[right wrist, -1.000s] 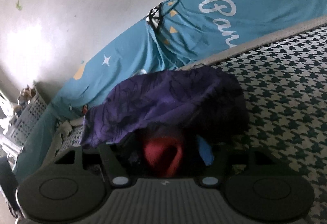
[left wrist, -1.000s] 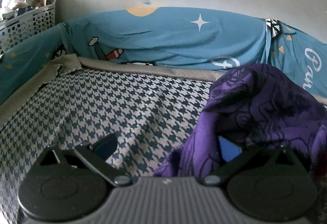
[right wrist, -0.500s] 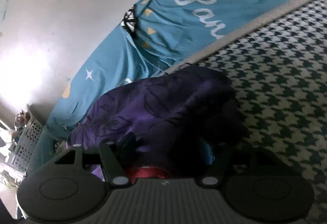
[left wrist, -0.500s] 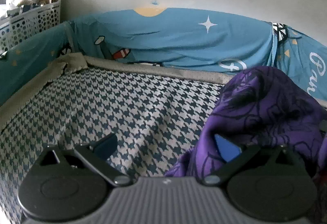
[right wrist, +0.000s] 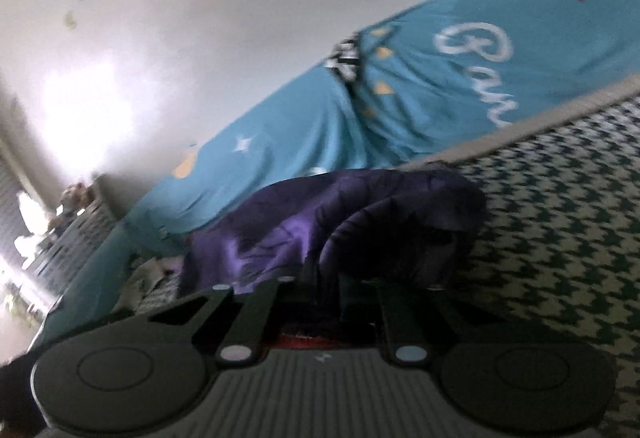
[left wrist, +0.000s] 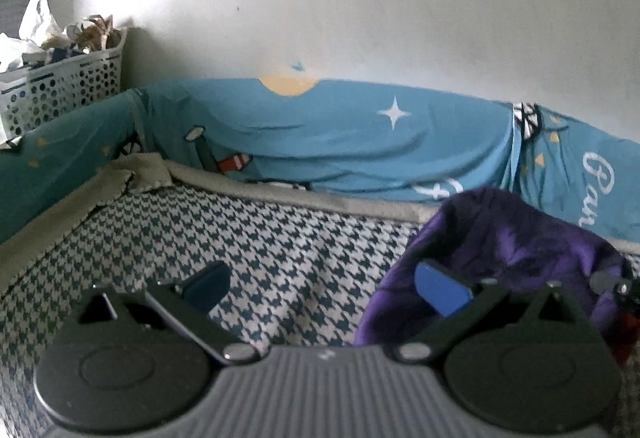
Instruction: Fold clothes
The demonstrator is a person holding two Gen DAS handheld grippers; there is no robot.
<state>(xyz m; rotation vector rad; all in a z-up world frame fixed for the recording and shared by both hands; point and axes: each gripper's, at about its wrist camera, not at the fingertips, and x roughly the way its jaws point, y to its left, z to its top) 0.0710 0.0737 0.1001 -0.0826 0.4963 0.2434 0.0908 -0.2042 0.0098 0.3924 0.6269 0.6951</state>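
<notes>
A purple patterned garment (left wrist: 520,238) lies bunched on the houndstooth bed sheet (left wrist: 280,250). In the left wrist view it sits at the right, just behind the right blue pad (left wrist: 440,292). My left gripper (left wrist: 324,288) is open, with only sheet between its fingers. In the right wrist view the garment (right wrist: 304,222) is heaped right ahead, and a fold of it runs down between the fingers. My right gripper (right wrist: 328,294) is shut on that fold, and cloth hides its fingertips.
A blue padded bumper (left wrist: 360,142) with stars and lettering runs along the wall behind the bed, seen again as the bumper (right wrist: 440,98). A white perforated basket (left wrist: 60,90) full of things stands at the far left. A grey-green blanket edge (left wrist: 120,182) borders the sheet.
The right gripper's fingers have swung inward and shut on the purple garment. The left gripper has tilted up and stays open, so the garment sits lower in its view.
</notes>
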